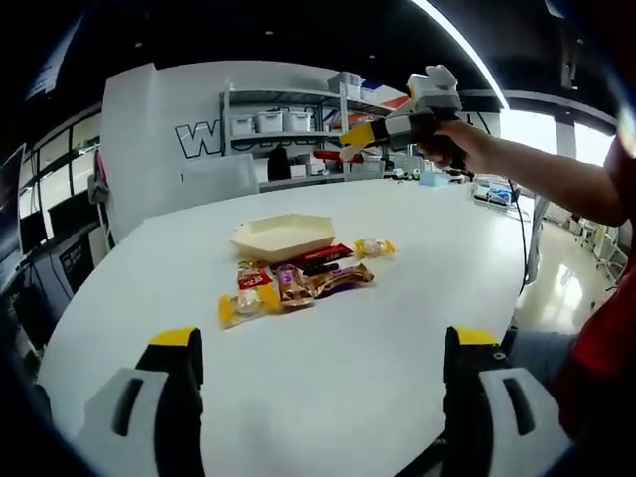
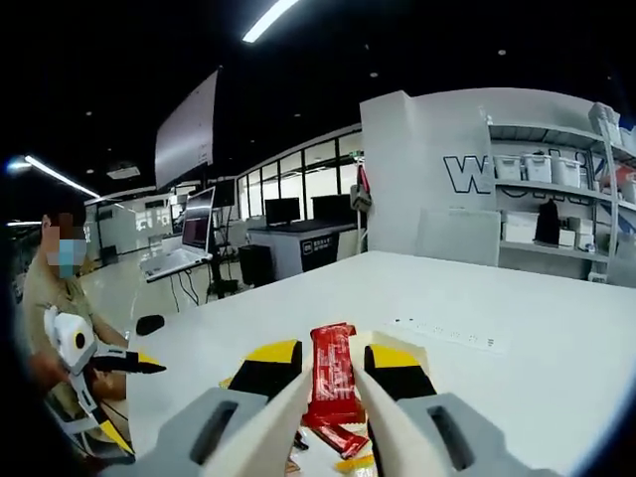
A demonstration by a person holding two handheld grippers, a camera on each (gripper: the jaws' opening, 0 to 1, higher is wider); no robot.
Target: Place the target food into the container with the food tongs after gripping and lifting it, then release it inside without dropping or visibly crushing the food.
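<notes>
Now your right gripper [image 2: 333, 383] pinches a red bar [image 2: 332, 376] — the tongs seemingly its cream blades — so lower gently into the tray [image 1: 283, 237] mid-desk.

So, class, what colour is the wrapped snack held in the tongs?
Red snack bar, clearest in the right gripper view.

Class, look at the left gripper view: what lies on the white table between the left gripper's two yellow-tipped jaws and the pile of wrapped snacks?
Nothing: in the left gripper view, the round white table is bare between the left gripper and the wrapped snacks.
</notes>
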